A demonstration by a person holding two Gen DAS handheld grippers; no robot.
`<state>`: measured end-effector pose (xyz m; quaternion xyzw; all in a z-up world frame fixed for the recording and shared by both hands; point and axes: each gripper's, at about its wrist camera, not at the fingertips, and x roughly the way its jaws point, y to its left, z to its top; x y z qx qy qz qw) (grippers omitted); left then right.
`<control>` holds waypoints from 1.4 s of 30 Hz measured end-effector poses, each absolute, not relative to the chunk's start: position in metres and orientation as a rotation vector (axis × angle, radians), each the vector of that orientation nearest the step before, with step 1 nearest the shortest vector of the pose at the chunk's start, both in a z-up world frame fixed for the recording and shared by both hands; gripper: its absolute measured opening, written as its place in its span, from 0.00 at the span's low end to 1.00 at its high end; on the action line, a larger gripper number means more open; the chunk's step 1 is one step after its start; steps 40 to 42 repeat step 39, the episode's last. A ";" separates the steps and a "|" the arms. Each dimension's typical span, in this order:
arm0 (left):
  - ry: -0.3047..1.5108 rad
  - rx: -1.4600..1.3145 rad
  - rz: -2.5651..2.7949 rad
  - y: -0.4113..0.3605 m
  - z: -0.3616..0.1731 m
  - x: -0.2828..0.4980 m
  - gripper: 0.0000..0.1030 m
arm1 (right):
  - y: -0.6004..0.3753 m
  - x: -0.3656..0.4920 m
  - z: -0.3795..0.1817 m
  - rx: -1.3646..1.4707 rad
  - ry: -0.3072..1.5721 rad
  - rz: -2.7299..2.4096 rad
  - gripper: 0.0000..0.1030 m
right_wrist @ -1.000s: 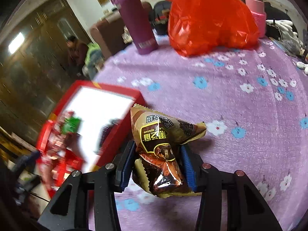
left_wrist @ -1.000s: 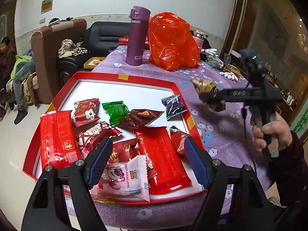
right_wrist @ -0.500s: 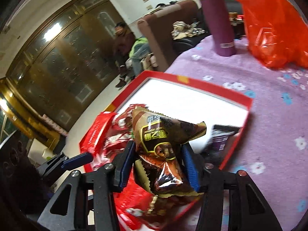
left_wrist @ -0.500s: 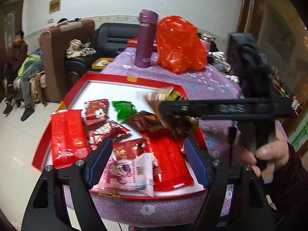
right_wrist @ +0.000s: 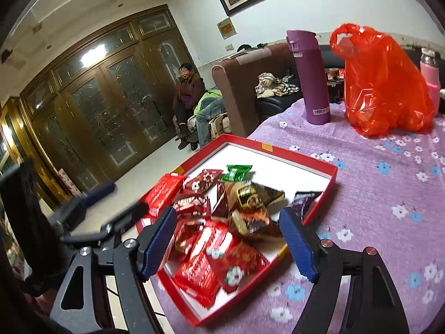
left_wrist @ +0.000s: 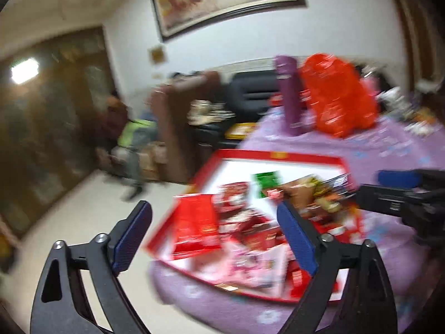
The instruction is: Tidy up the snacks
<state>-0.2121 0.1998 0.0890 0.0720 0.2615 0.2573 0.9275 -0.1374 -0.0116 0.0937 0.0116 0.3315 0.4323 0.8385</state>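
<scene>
**Brown-and-gold snack let go over the red tray**

As my right gripper has just been spreading its jaws, the brown-and-gold snack packet sits loose between the blue pads, touching neither, on top of the heap in the red tray. I read that claw as open and empty. Around the packet lie a green packet, several red flowered packets, a long red wrapper at the tray's left side, and a dark purple packet against the right wall. The tray rests on the purple flowered tablecloth, near the table's edge. Further back stand a purple flask, an orange plastic bag and a pink bottle.

My left gripper has also just been widening; its jaws stand far apart with nothing between them, held in front of the tray's near left corner. That view is badly blurred, though I can make out the right gripper's blue pad at the right edge above the pile. A person sits by the wooden doors.
</scene>
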 end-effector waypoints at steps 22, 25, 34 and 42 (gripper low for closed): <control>0.655 0.028 0.546 0.192 0.080 -0.220 0.95 | -0.020 -0.181 0.097 -0.010 0.655 0.891 0.78; 0.662 0.013 0.546 0.195 0.079 -0.220 0.95 | -0.018 -0.182 0.099 -0.018 0.651 0.891 0.78; 0.666 -0.003 0.555 0.204 0.077 -0.223 0.95 | -0.012 -0.185 0.099 -0.031 0.655 0.898 0.78; 0.656 -0.004 0.577 0.204 0.079 -0.224 0.95 | -0.012 -0.185 0.099 -0.032 0.647 0.906 0.78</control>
